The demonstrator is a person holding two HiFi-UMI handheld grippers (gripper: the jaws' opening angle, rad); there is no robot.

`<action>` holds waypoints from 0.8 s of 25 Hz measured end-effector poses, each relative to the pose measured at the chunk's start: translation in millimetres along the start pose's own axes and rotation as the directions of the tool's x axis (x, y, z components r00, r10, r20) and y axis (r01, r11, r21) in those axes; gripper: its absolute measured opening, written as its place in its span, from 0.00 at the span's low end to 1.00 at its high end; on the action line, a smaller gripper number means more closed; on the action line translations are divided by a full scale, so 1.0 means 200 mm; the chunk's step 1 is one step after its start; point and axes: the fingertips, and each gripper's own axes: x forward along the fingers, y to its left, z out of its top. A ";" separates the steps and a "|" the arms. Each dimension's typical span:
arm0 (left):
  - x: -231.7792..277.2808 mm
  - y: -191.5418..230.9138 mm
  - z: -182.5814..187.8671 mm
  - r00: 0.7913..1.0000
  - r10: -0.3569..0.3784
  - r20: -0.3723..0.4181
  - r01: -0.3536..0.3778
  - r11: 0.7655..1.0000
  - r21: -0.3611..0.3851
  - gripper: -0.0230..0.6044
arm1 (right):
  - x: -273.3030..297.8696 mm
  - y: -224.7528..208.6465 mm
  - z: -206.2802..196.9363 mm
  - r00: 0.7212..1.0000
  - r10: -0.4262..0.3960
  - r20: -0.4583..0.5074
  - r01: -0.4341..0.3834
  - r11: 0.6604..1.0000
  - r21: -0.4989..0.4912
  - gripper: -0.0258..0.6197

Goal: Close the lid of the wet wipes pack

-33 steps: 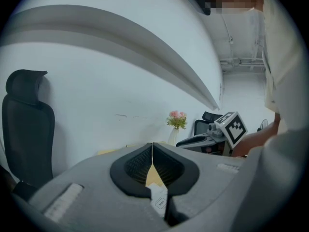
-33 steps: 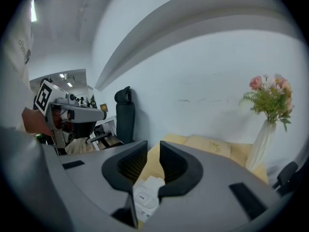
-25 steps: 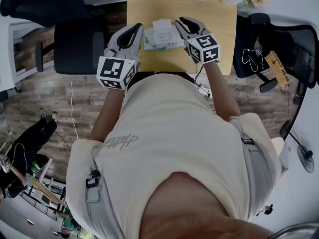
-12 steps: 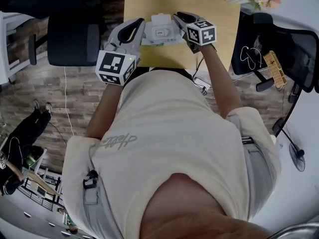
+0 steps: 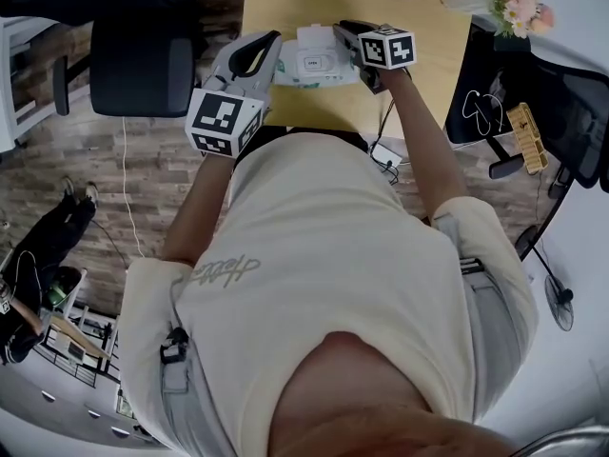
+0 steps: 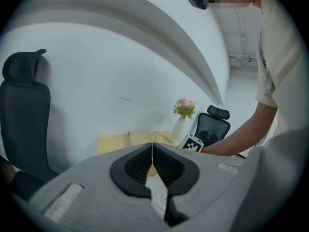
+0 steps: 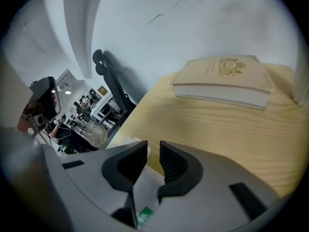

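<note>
Moved: left gripper (image 5: 272,42) and right gripper (image 5: 348,30) closer in, flanking wet wipes pack (image 5: 316,65)
Left fingers (image 6: 137,166): clenched, empty
Right fingers (image 7: 176,166): narrowly parted, empty

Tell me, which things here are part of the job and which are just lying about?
Part of the job: wet wipes pack, left hand-held gripper, right hand-held gripper.

Just lying about: book, vase of flowers, black office chair.

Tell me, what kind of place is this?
Probably an office or lab: a wooden desk, a black office chair beside it, and busy workstations in the background.
</note>
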 end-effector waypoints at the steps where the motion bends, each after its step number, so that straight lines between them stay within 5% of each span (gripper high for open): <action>1: 0.00 0.00 -0.01 1.000 -0.002 -0.006 0.002 1.000 -0.001 0.06 | 0.02 -0.01 -0.01 1.000 -0.003 -0.017 0.003 1.000 0.002 0.13; 13: 0.02 0.10 0.01 1.000 -0.003 0.002 0.003 1.000 -0.013 0.06 | 0.07 0.08 -0.01 0.980 0.169 -0.104 -0.161 0.984 0.080 0.13; 20: -0.05 0.12 0.02 1.000 0.014 0.022 -0.014 1.000 -0.019 0.06 | 0.06 0.11 0.02 0.992 0.115 -0.047 -0.115 0.993 0.009 0.13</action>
